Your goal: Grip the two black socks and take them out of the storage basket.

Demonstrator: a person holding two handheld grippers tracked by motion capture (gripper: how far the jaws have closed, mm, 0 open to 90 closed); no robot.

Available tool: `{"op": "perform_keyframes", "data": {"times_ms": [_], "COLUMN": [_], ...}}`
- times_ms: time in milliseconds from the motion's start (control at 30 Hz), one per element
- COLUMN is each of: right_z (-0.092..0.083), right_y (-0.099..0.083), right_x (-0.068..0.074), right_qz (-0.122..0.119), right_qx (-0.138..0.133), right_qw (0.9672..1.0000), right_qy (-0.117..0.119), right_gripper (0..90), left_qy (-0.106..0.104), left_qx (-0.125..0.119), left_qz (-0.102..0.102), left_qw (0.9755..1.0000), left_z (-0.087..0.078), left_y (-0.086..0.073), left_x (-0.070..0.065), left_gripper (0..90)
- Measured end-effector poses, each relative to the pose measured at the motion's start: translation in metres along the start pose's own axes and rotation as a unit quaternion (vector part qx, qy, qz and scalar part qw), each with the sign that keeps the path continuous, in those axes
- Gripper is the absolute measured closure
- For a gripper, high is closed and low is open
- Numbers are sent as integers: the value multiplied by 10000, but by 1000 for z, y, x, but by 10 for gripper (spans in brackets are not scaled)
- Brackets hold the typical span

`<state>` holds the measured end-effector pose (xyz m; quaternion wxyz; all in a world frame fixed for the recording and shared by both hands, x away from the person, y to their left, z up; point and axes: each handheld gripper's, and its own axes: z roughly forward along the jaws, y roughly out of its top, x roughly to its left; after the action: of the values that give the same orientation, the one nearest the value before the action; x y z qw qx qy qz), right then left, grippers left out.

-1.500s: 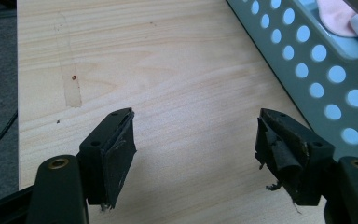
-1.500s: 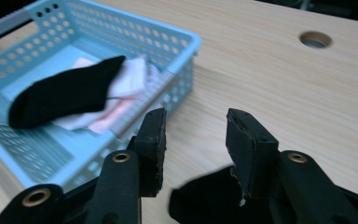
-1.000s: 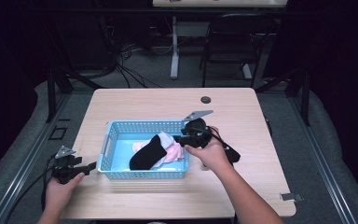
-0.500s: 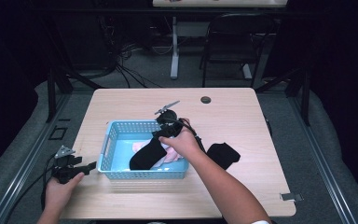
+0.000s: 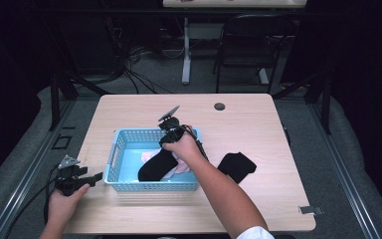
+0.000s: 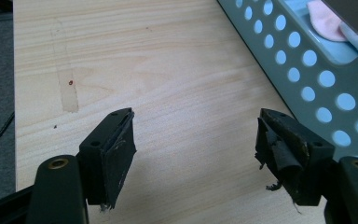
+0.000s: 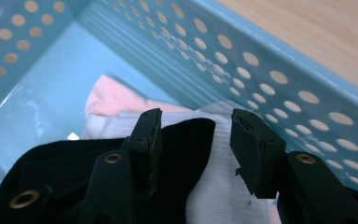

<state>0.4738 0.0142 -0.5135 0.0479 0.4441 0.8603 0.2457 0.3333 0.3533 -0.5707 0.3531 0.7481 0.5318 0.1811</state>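
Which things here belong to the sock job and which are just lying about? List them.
In the job:
- blue basket
- black sock in the basket
- black sock on the table
- pink sock
- white sock
- right gripper, open over the basket

Lying about:
- round black disc
- chair

table [image 5: 129,112] brightly lit, surroundings dark; close views soft, slightly blurred.
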Motion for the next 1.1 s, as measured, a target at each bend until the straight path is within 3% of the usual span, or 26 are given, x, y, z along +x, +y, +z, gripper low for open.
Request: {"op": "perform_keyframes", "data": {"times_ms": [267, 367, 500, 567, 733, 967, 1100], "right_z": [12, 15, 13, 8, 0, -4, -10], "right_y": [4, 3, 2, 3, 1, -2, -5], "right_x": [-2, -2, 0, 1, 9, 16, 17], "right_qz": [387, 371, 423, 199, -231, -527, -581], "right_qx": [238, 384, 246, 286, 23, -208, -367], "right_qw": [9988, 9984, 9982, 9989, 9995, 9984, 9976], "right_qy": [180, 199, 345, 328, 206, 27, 81], "right_gripper": [547, 561, 652, 713, 851, 876, 878], "left_qy": [12, 16, 17, 19, 24, 23, 14], "left_qx": [-1, -6, -2, -1, 16, 16, 28], "left_qz": [7, 11, 5, 6, 18, 17, 7], "left_qw": [10000, 10000, 10000, 10000, 10000, 10000, 10000], "left_z": [0, 0, 0, -1, 0, 0, -1], "left_y": [0, 0, 0, 0, 0, 0, 0], "left_x": [0, 1, 1, 1, 0, 0, 1], "left_gripper": [281, 282, 282, 281, 281, 281, 281]}}
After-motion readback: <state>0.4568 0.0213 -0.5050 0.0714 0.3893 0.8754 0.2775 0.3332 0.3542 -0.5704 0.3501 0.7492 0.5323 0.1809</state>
